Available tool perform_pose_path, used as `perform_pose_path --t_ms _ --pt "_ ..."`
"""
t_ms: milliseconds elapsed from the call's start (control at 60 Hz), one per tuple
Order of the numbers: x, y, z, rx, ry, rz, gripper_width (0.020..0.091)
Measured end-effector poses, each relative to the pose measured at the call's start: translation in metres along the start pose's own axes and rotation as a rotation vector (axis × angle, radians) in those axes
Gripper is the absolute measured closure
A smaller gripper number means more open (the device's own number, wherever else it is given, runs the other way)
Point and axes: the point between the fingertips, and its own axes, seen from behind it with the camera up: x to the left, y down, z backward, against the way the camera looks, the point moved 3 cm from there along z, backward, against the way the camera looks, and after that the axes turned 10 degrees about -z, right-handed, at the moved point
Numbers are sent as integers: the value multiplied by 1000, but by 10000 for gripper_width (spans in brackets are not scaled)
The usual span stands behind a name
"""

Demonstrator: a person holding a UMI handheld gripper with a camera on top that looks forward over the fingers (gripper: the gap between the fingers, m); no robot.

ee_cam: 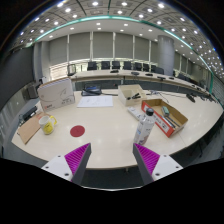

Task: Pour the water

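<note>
Standing beyond open jaws: bottle [146,126]

Open claw [113,158] with empty purple pads [78,156] low over a pale counter [105,125], clear bottle [145,127] just ahead, red disc [77,130] and yellow cup [48,124] farther left, cardboard box [166,116] behind the bottle

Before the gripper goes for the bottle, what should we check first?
1. Gripper open: ok, its pads stand wide apart.
2. Gripper empty: ok, nothing between the pads.
3. Bottle upright on the table: ok, it stands just ahead of the right pad.
4. Bottle cap off: cannot tell.
5. Yellow cup upright: ok, far to the left, beyond the red disc.
6. Path to the bottle free: ok, though the open cardboard box sits close behind it.
</note>
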Motion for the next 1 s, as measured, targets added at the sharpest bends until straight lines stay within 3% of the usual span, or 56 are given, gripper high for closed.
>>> perform_pose_path --t_ms 250,517,583,700,867,917,1000 --pt "-115 -12 -88 -76 63 -35 241" --pt "-143 -32 -185 -171 7 -7 250" --pt "-140 -35 -200 -188 -2 -5 319" --pt "-137 -37 -219 -203 -7 6 527" --pt "-138 -42 -219 -241 10 -20 616" --pt "-137 -40 -220 -228 10 -11 665" --pt "-132 -42 -220 -217 29 35 688"
